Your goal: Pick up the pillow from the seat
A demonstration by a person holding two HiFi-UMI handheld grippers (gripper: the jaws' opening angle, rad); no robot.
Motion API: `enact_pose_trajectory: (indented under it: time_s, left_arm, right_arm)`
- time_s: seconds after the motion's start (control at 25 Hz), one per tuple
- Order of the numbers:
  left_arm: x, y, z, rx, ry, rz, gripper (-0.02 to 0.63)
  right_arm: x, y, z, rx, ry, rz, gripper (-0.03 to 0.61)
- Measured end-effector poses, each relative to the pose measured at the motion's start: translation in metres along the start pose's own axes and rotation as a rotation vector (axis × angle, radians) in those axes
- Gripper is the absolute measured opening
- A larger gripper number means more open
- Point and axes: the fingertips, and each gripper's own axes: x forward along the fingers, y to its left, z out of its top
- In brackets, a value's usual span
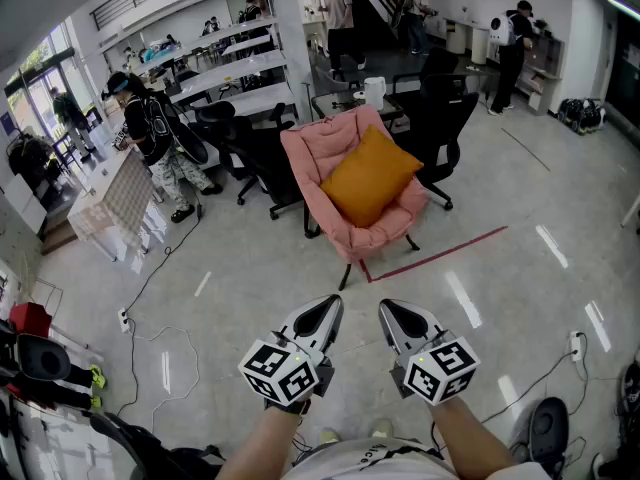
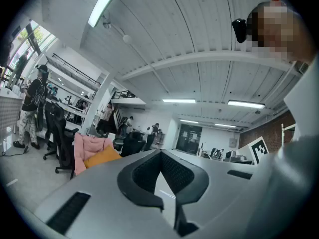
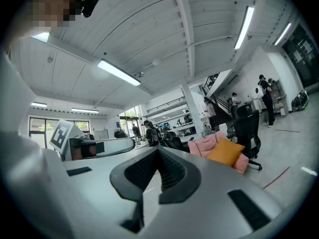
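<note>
An orange pillow [image 1: 368,176] leans on the seat of a pink padded chair [image 1: 312,153] in the middle of the room, a few steps ahead. My left gripper [image 1: 325,310] and right gripper [image 1: 393,313] are held side by side low in the head view, well short of the chair, both shut and holding nothing. In the left gripper view the pillow [image 2: 102,157] and chair [image 2: 88,144] show far off to the left of the shut left gripper [image 2: 160,152]. In the right gripper view the pillow [image 3: 225,151] lies to the right of the shut right gripper [image 3: 159,150].
Black office chairs [image 1: 440,118] stand behind and beside the pink chair. A red tape line [image 1: 440,253] runs on the floor by its right side. A person with a backpack [image 1: 150,128] stands at the left by a table. Cables [image 1: 140,308] trail over the floor at left.
</note>
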Motion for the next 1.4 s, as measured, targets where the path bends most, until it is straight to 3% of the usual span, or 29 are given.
enact_pose_trajectory:
  time_s: [0.56,0.92,1.4]
  left_arm:
    - [0.030,-0.007,-0.011,-0.010,0.011,0.048,0.011]
    - [0.043,0.046,-0.006,-0.015,0.009,0.133,0.011]
    - [0.128,0.160,-0.006,-0.046,0.023,0.075,0.011]
  right_arm:
    - [-0.016,-0.041,0.006,0.083,-0.035,0.072,0.015]
    - [0.001,-0.086,0.007,0.159,-0.054,0.013,0.017]
    - [0.118,-0.143,0.007,0.139,-0.014,-0.052,0.017]
